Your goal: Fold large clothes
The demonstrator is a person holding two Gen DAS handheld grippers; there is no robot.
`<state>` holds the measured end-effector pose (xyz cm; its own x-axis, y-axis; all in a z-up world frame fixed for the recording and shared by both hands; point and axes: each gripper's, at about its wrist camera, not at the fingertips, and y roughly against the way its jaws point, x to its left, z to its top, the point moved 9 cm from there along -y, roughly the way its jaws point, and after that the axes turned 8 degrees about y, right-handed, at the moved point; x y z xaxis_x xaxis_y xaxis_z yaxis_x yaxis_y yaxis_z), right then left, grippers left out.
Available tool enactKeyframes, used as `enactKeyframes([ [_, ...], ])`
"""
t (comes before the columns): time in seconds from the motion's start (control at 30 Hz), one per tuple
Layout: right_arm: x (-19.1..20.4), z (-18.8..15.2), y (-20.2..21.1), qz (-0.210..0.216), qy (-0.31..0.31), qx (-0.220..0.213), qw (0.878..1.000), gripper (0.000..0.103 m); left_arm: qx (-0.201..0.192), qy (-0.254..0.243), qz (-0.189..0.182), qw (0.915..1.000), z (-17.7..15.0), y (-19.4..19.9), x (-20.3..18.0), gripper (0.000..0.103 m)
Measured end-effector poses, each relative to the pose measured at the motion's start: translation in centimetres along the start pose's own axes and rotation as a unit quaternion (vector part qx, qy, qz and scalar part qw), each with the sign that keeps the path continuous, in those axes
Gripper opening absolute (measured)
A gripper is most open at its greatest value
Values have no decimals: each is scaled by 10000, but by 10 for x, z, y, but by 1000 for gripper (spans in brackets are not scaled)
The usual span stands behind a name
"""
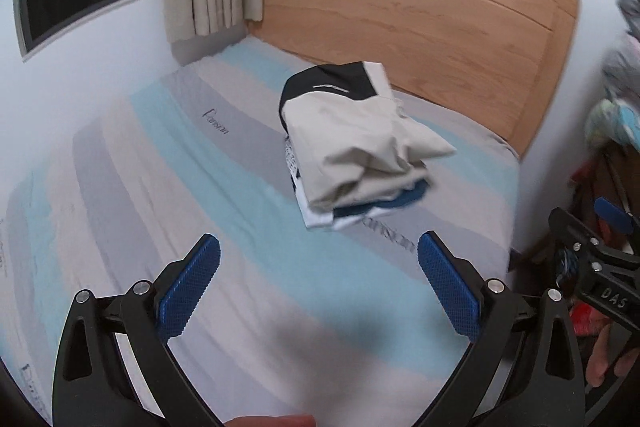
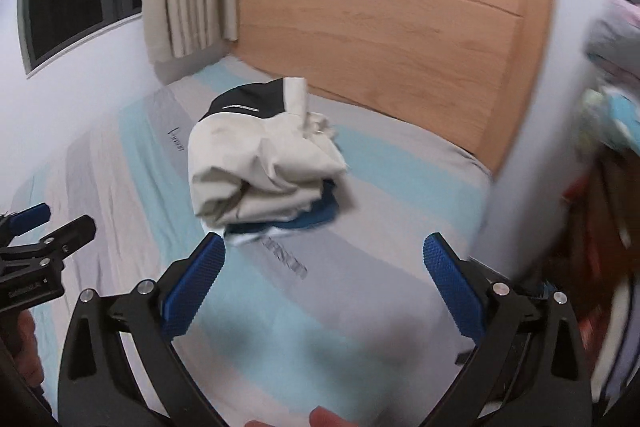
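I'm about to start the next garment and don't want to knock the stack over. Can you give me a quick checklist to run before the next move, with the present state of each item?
1. Left gripper open and holding nothing: ok.
2. Right gripper open and holding nothing: ok.
3. Stack lies on the bed, clear of both grippers: ok.
4. Stack is tidy: not ok; the beige top garment is rumpled and blue cloth pokes out beneath.
5. Next garment within reach: cannot tell; only blurred cloth shows at the right edge.
6. Bare sheet in front of the grippers for folding: ok.
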<state>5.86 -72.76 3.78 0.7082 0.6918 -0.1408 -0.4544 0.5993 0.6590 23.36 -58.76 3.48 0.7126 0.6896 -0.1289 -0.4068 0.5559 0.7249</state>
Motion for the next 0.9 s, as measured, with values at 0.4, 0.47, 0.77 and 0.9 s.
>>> enactKeyframes([
  [0.4,-11,-75,44,65,-101,22,9999,96,73,162,65,9998,-83,43,-16,97],
  [0.47,-12,-81,45,33,45,-24,10000,96,37,171,82,9998,-87,44,-20,97],
  [0.77,-19,-92,41,-44,216,-33,9998,96,-35,195,161,9997,-97,44,-29,97],
  [0.9,-18,-91,41,-29,242,-62,9997,96,-44,159,174,9997,-98,45,-32,97],
])
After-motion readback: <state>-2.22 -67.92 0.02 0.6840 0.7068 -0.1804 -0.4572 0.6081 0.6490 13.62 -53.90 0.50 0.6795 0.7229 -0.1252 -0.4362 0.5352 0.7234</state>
